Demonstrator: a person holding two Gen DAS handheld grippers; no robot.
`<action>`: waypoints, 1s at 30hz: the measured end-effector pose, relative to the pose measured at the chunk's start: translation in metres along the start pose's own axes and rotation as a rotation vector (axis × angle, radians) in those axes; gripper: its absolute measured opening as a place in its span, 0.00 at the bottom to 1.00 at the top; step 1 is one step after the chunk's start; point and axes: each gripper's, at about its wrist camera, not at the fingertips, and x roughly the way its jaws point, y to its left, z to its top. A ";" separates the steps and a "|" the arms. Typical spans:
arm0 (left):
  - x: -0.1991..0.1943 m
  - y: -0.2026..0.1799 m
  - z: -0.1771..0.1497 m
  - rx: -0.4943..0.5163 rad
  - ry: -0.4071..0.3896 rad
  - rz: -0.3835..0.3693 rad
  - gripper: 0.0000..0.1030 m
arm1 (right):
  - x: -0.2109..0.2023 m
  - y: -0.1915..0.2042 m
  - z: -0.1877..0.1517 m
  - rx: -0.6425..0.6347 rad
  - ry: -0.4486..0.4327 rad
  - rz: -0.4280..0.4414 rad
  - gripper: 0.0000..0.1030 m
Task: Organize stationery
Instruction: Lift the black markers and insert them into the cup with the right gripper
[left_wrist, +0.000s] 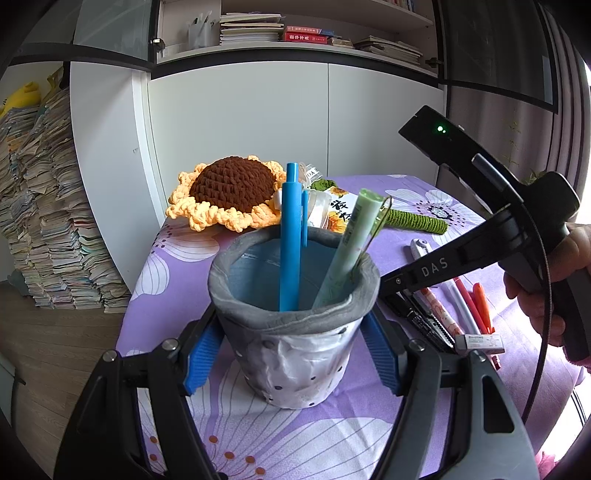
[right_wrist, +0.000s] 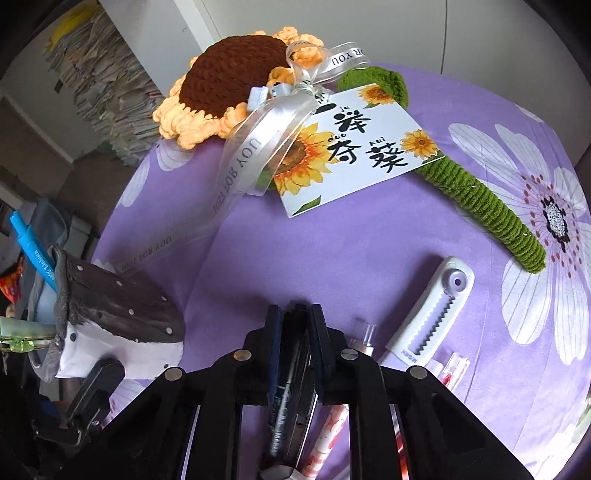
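Observation:
My left gripper is shut on a grey-and-white pen holder that stands upright on the purple tablecloth. In it are a blue pen and a pale green pen. My right gripper is shut on a black marker pen just above the cloth, right of the holder. In the left wrist view the right gripper reaches in beside the holder's right rim, over a row of pens and a white eraser.
A crocheted sunflower with green stem, ribbon and a sunflower card lies at the table's far side. A white utility knife and several pens lie right of my right gripper. Stacked papers stand left of the table.

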 end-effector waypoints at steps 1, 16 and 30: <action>0.000 0.000 0.000 0.000 0.000 0.000 0.69 | -0.002 0.003 -0.001 -0.012 -0.005 -0.008 0.12; 0.000 0.000 0.000 0.000 0.000 -0.001 0.69 | -0.132 0.024 -0.028 -0.057 -0.321 0.089 0.11; 0.000 0.000 0.000 0.000 0.000 -0.001 0.69 | -0.219 0.079 -0.024 -0.196 -0.586 0.102 0.11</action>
